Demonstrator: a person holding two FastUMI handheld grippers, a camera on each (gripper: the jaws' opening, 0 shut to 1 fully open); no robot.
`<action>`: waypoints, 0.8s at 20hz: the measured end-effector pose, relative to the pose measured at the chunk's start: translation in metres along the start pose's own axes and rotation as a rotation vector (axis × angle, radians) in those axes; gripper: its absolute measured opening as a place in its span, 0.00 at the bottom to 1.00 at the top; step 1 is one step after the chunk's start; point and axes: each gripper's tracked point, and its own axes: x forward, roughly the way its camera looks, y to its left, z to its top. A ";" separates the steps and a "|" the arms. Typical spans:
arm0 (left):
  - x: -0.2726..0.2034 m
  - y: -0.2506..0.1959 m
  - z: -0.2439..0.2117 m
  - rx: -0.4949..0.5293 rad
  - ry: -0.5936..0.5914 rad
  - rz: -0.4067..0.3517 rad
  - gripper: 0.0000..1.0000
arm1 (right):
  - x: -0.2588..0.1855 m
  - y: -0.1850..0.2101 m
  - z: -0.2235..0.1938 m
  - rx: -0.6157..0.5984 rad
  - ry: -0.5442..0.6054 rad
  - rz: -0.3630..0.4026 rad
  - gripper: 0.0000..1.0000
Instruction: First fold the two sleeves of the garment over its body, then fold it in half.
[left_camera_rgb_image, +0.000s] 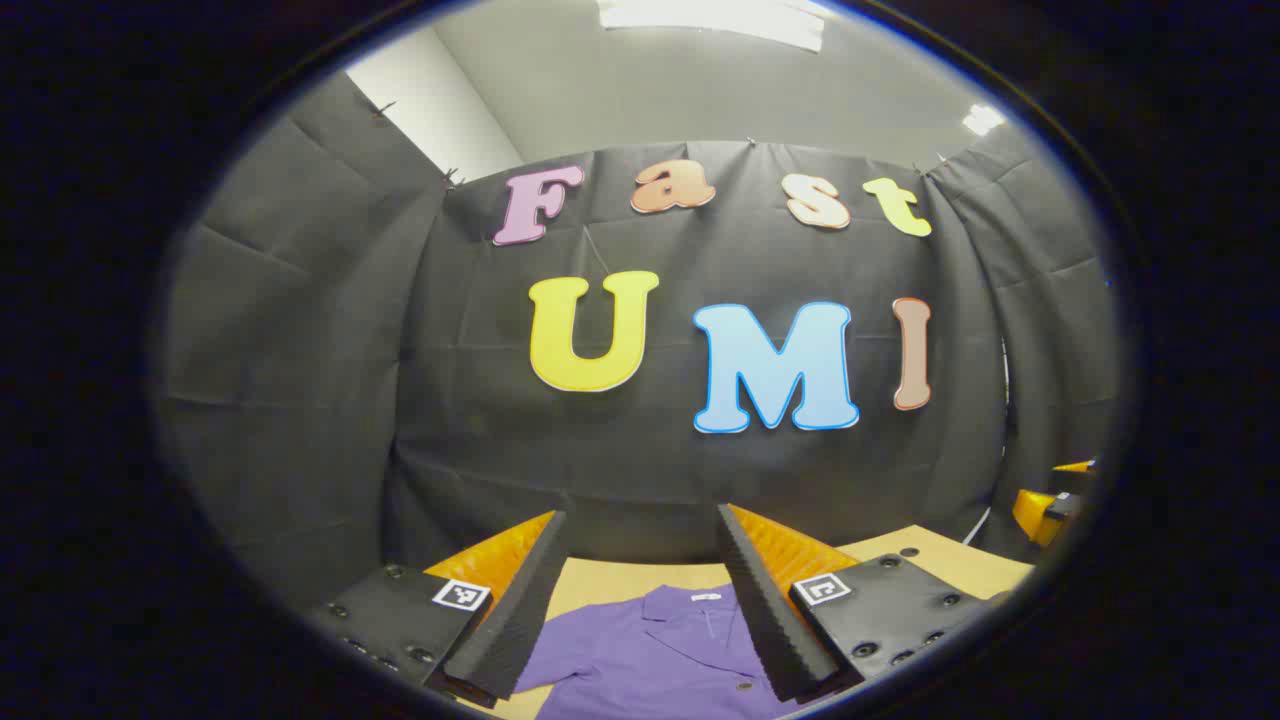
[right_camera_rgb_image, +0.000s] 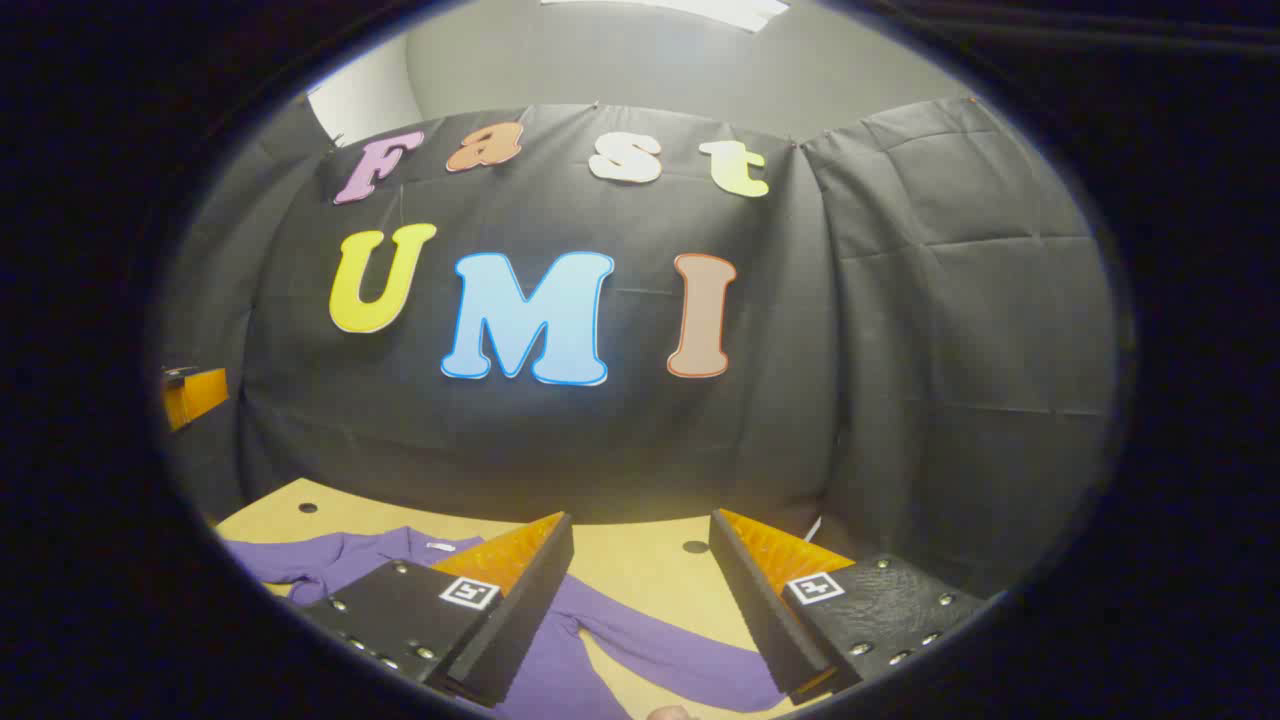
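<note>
In the left gripper view, a tan table stood before the black cloth wall, with a pale ceiling and a light panel above. A purple garment lay flat on the table, collar toward the wall, directly under the left gripper, whose fingers were spread apart and grasped nothing, held above the cloth.

In the right gripper view, the same table showed small dark holes. The garment's sleeve stretched across the wood beneath the right gripper, also released, fingers wide, holding nothing.
</note>
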 end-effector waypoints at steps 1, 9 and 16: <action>0.000 0.001 0.001 0.001 -0.002 0.002 0.95 | 0.000 0.000 -0.002 -0.004 0.004 0.000 0.89; -0.004 0.003 -0.001 0.015 -0.006 0.016 0.95 | 0.001 -0.009 -0.011 -0.006 0.036 -0.008 0.89; -0.009 -0.004 -0.006 0.040 -0.004 0.018 0.96 | 0.001 -0.015 -0.023 0.005 0.068 -0.017 0.89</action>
